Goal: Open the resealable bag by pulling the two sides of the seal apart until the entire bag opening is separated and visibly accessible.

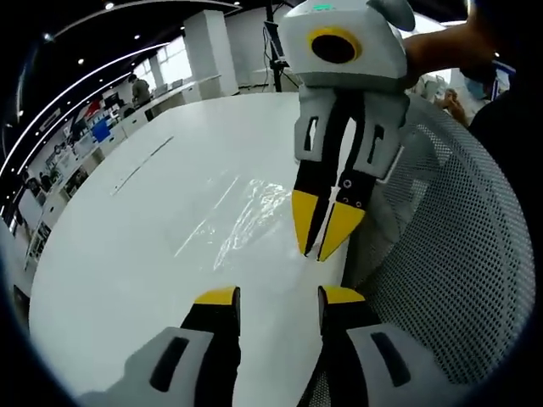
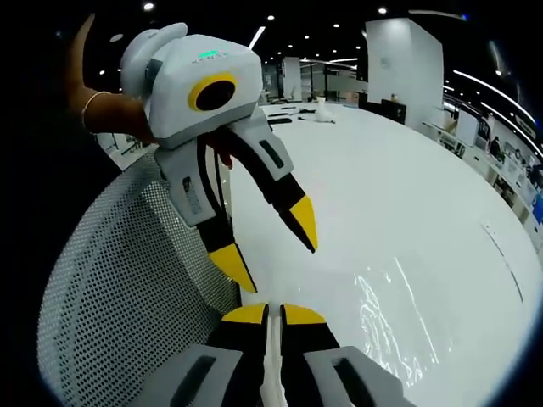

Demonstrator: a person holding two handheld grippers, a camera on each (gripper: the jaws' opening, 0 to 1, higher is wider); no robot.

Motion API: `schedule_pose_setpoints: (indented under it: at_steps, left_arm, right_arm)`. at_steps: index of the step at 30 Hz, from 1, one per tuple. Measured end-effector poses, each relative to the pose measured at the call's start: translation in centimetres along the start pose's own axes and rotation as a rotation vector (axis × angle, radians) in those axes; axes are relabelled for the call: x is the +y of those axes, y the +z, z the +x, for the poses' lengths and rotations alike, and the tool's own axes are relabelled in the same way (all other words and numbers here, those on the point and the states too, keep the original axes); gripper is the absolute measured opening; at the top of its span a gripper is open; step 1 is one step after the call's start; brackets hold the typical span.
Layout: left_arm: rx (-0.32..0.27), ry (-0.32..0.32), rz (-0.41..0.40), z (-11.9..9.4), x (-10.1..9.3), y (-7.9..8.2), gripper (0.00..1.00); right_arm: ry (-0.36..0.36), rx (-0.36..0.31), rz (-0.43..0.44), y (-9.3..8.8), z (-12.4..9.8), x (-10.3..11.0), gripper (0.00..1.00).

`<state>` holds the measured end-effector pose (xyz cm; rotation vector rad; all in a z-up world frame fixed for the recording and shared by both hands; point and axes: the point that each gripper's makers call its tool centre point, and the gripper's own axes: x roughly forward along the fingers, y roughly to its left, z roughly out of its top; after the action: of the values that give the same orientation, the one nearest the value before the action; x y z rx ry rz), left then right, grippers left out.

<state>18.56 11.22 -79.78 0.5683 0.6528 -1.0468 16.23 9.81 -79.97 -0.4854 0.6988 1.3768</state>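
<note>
The resealable bag lies on the white table, its edge pinched in the clenched right tongs, left tongs released.

A wide white table stretches far into an open office; a white mesh chair back stands near, ceiling spotlights above, desks beyond.

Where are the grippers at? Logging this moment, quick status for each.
Left gripper: open, holding nothing.
Right gripper: shut on the clear bag's edge.
</note>
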Motion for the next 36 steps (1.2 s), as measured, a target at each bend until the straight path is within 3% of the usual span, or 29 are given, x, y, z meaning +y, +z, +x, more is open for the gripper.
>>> schedule_pose_setpoints:
  at_steps: [4,14,17,21,26,28,36]
  left_arm:
    - [0.027,-0.026,0.088,0.0,-0.6,0.1,0.29]
    - [0.091,-0.029,0.218,0.0,-1.5,0.1,0.18]
    - [0.085,-0.015,0.254,-0.2,-1.5,0.3,0.13]
    - [0.075,-0.032,0.238,-0.4,-1.6,0.6,0.10]
    - [0.084,-0.037,0.308,-0.6,-1.7,0.5,0.06]
    - [0.069,-0.058,0.377,-0.6,-2.1,0.7,0.08]
    - [0.091,-0.069,0.409,-0.3,-2.6,0.3,0.01]
  right_arm:
    - [-0.006,0.005,0.002,0.0,0.1,0.0,0.01]
    - [-0.006,-0.008,-0.019,0.6,0.4,0.6,0.01]
    - [-0.008,-0.001,-0.024,0.6,0.5,0.6,0.01]
    - [-0.014,0.006,-0.032,0.6,0.6,0.6,0.01]
    - [-0.018,0.003,-0.054,0.8,0.7,0.7,0.01]
    - [-0.016,0.006,-0.060,0.8,0.8,0.7,0.01]
    - [-0.014,0.021,-0.085,0.6,0.8,1.1,0.00]
